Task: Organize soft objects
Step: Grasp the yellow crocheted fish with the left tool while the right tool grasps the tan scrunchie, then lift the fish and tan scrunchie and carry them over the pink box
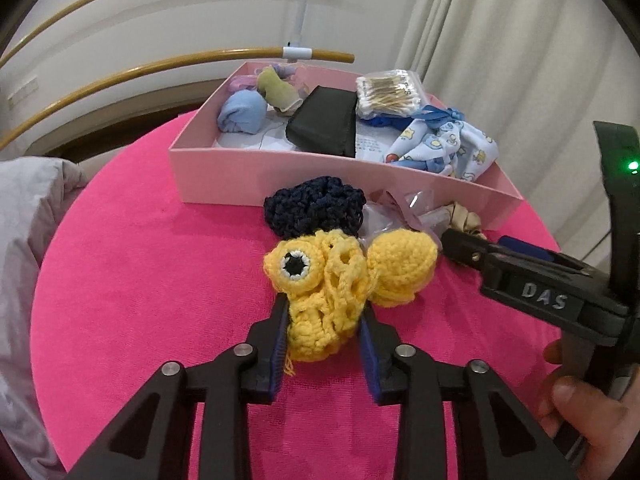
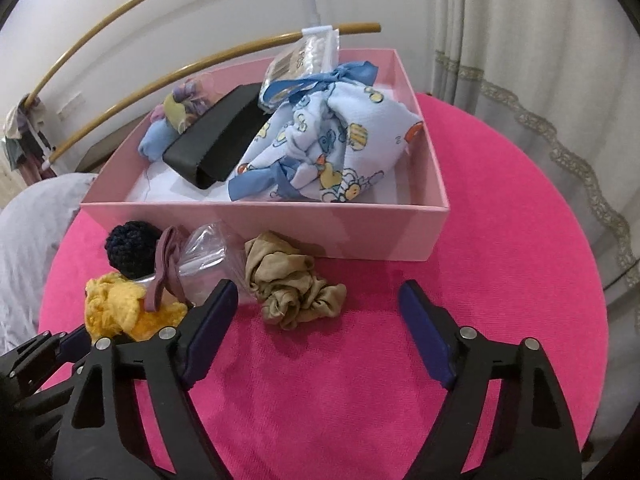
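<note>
Left wrist view: the left gripper was pinched on the yellow crochet toy, which lay on the pink table before the pink box. The right gripper was spread, empty, near the beige scrunchie. A lift into the box was judged next.

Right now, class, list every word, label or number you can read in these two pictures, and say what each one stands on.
"DAS": raised letters on the right gripper body.
Printed sheet in the pink box: small print, too blurred to read.
Cotton swab pack: dark marks on the wrapper, unreadable.
Wall plate: too small to read.
Nothing else carries text.
</note>
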Tool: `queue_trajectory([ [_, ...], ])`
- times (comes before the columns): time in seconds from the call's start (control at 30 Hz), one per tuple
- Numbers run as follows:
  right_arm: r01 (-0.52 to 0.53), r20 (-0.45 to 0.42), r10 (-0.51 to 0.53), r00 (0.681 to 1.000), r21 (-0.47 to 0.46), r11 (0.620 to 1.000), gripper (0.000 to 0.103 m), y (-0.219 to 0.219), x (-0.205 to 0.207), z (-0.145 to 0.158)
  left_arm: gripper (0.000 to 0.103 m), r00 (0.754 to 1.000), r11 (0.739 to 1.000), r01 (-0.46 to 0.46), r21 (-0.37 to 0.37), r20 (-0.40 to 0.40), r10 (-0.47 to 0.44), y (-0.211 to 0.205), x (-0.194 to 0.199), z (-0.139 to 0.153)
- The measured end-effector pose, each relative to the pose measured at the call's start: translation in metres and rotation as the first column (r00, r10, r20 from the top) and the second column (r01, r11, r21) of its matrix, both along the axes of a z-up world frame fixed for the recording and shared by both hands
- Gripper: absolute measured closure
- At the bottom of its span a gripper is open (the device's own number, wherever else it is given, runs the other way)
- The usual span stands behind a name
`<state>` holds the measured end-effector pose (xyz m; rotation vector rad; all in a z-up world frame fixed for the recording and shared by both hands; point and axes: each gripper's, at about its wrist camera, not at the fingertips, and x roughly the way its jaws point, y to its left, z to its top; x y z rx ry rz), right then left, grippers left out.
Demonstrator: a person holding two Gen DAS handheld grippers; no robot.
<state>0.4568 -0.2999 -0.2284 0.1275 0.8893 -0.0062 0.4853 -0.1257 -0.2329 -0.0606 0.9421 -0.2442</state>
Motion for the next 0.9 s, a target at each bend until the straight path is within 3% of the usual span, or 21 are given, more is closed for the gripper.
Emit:
queue_trajectory([
  [0.07, 0.016, 0.014, -0.016, 1.000, 0.023, 1.000, 0.024, -0.007, -0.006, 0.004, 0.048, 1.000, 1.000, -0.012, 0.015, 0.012, 0.011, -0.001, 0.000, 0.002],
  [0.13, 0.030, 0.020, -0.030, 0.999, 0.024, 0.999, 0.023, -0.012, -0.009, 0.007, 0.035, 0.999, 1.000, -0.022, 0.018, 0.028, 0.021, -0.001, -0.002, 0.005],
  [0.23, 0.013, -0.004, -0.013, 1.000, 0.000, 1.000, 0.024, -0.011, -0.002, 0.004, 0.033, 0.999, 1.000, -0.019, 0.002, 0.033, 0.019, -0.004, 0.000, 0.008],
  [0.3, -0.006, -0.015, 0.006, 1.000, 0.006, 1.000, 0.027, -0.009, 0.003, -0.001, 0.035, 0.999, 1.000, -0.008, -0.008, 0.039, 0.009, -0.009, 0.002, 0.008],
  [0.37, -0.006, -0.013, 0.006, 1.000, -0.003, 1.000, 0.031, -0.008, 0.007, -0.005, 0.048, 1.000, 1.000, 0.010, -0.022, 0.023, -0.009, -0.012, 0.005, 0.005],
  [0.4, -0.010, -0.010, 0.010, 1.000, -0.002, 1.000, 0.033, -0.007, 0.008, -0.004, 0.049, 1.000, 1.000, 0.010, -0.019, 0.024, -0.009, -0.013, 0.005, 0.004],
  [0.47, -0.033, -0.008, 0.033, 0.999, 0.022, 0.999, 0.052, -0.004, 0.009, -0.002, 0.057, 0.999, 1.000, 0.016, -0.025, 0.028, -0.015, -0.013, 0.003, 0.005],
  [0.5, -0.046, -0.009, 0.046, 0.999, 0.022, 0.999, 0.057, -0.001, 0.010, -0.002, 0.058, 0.999, 0.999, 0.018, -0.030, 0.027, -0.018, -0.012, 0.002, 0.005],
  [0.57, -0.069, -0.012, 0.069, 0.998, 0.016, 0.997, 0.067, 0.006, 0.012, -0.004, 0.073, 1.000, 0.999, 0.011, -0.044, 0.026, -0.010, -0.007, 0.003, 0.006],
  [0.6, -0.071, -0.010, 0.071, 0.997, 0.005, 0.997, 0.068, 0.008, 0.011, -0.005, 0.075, 1.000, 0.998, 0.007, -0.054, 0.023, -0.006, -0.003, 0.003, 0.006],
  [0.67, -0.072, -0.010, 0.073, 0.997, 0.028, 0.997, 0.080, 0.007, 0.009, -0.004, 0.079, 1.000, 0.996, 0.007, -0.090, 0.013, -0.006, 0.005, 0.003, 0.006],
  [0.9, -0.030, 0.015, 0.029, 0.999, 0.053, 0.998, 0.082, -0.007, -0.022, 0.004, 0.081, 1.000, 0.996, -0.005, -0.089, 0.027, 0.007, 0.021, -0.011, 0.012],
])
